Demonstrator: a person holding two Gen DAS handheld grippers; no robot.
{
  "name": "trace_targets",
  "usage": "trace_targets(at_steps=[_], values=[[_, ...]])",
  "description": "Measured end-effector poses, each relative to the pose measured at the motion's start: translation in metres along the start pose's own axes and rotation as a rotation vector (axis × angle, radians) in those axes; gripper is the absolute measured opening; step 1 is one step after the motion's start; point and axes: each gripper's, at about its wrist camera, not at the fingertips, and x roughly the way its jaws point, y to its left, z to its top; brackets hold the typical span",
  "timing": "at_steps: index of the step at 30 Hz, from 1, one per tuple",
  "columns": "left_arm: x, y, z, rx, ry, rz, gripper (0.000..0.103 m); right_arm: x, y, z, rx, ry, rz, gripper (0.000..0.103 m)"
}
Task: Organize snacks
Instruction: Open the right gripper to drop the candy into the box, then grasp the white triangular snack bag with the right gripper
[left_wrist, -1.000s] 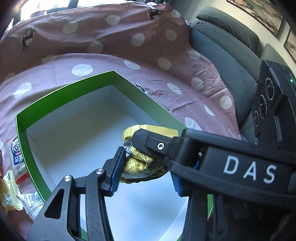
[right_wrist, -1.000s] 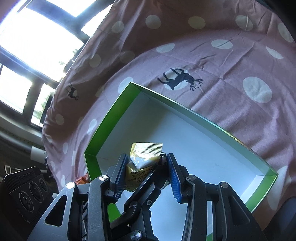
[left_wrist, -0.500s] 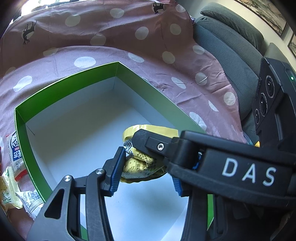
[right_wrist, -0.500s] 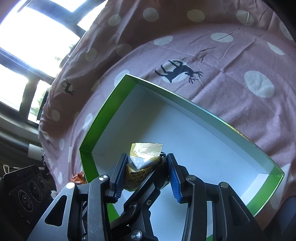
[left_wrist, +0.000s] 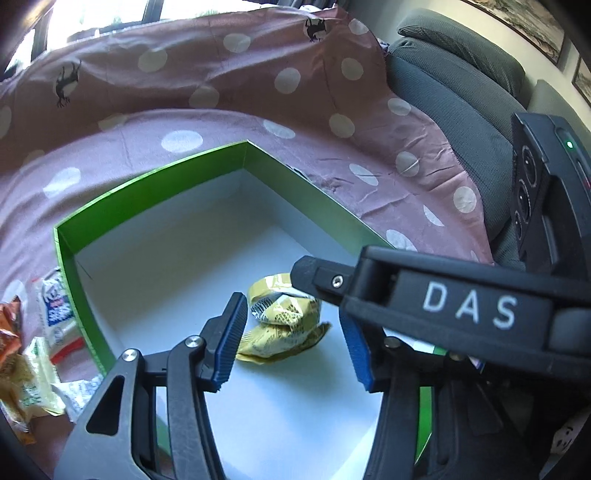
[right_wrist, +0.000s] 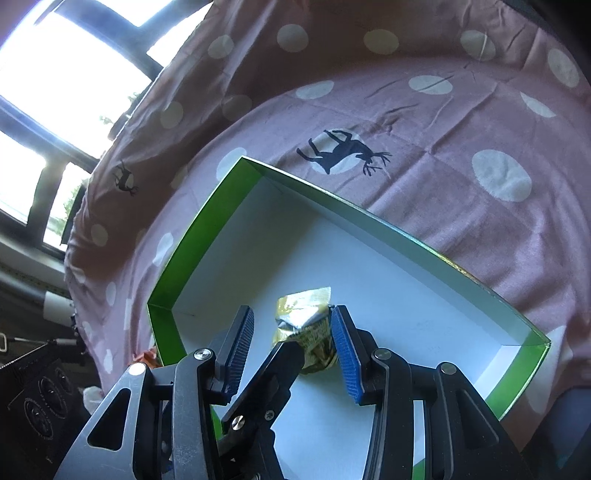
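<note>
A crumpled yellow snack packet lies on the white floor of the green-walled box. My left gripper hangs just above it with its jaws opening. The packet sits between the blue pads, and neither pad presses on it. One black finger of the right gripper reaches in from the right, its tip over the packet. In the right wrist view my right gripper stands open above the box. The packet shows between its pads, close to the right one, and a left-gripper finger crosses the gap.
Several loose packets lie left of the box on the cloth: a white-and-blue one, an orange one, a yellow-green one. The pink dotted cloth covers a sofa; bare grey cushions rise at the right. Bright windows are behind.
The left jaws have spread and the yellow packet has dropped from between its pads onto the box floor. The right jaws stand as before.
</note>
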Motion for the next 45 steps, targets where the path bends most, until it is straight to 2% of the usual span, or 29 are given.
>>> trace_targets(at_steps=[3,9,13,19,21,26,28,30,34,37,45], values=[[-0.014,0.005,-0.001,-0.001,-0.026,0.02,0.058,-0.006,0.005,-0.001,-0.016,-0.019,0.019,0.049],[-0.054,0.019,-0.01,-0.021,-0.097,0.063,0.074,-0.02,0.026,-0.009,-0.079,-0.076,0.022,0.066],[-0.091,0.038,-0.021,-0.077,-0.157,0.128,0.081,-0.028,0.044,-0.016,-0.152,-0.1,0.026,0.075],[-0.144,0.085,-0.058,-0.226,-0.225,0.292,0.091,-0.032,0.073,-0.032,-0.247,-0.094,0.084,0.077],[-0.152,0.099,-0.073,-0.275,-0.224,0.315,0.091,-0.031,0.083,-0.038,-0.278,-0.08,0.096,0.077],[-0.156,0.14,-0.101,-0.405,-0.214,0.305,0.091,-0.022,0.112,-0.057,-0.373,-0.034,0.11,0.077],[-0.152,0.15,-0.105,-0.442,-0.207,0.245,0.091,-0.018,0.121,-0.063,-0.398,-0.023,0.123,0.077],[-0.143,0.152,-0.105,-0.46,-0.186,0.22,0.091,-0.014,0.126,-0.067,-0.397,-0.012,0.142,0.077],[-0.119,0.145,-0.103,-0.444,-0.117,0.19,0.091,-0.006,0.126,-0.071,-0.375,0.021,0.173,0.077],[-0.101,0.14,-0.099,-0.432,-0.068,0.178,0.09,-0.003,0.125,-0.071,-0.362,0.03,0.16,0.077],[-0.069,0.131,-0.092,-0.364,0.0,0.131,0.09,0.0,0.12,-0.067,-0.338,0.044,0.168,0.077]])
